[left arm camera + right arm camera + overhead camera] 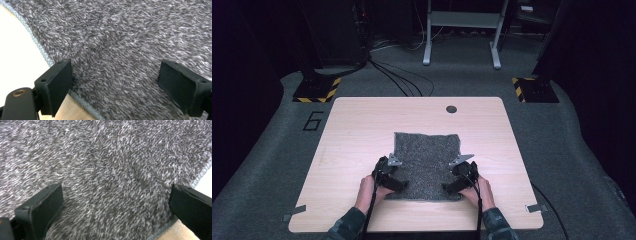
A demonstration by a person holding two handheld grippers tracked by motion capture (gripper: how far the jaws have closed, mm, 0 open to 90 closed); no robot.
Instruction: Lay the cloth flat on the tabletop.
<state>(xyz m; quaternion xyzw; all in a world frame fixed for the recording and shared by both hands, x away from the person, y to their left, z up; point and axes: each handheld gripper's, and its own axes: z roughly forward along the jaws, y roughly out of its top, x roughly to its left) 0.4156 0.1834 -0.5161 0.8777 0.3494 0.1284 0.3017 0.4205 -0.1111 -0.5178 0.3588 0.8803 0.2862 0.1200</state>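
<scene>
A grey, fluffy, square cloth [427, 162] lies flat near the front edge of the light wooden table [357, 130]. Both the left gripper [115, 85] and right gripper [117, 207] are spread wide over its front corners. It looks soft, light and limp; pinch it at the hemmed corners.

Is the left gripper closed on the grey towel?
No, the left gripper has its jaws wide apart over the towel.

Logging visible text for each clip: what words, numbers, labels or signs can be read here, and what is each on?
"6": a dark number marked on the grey floor, left of the table, at.
The grey towel, the left claw and the right claw show no text.
</scene>
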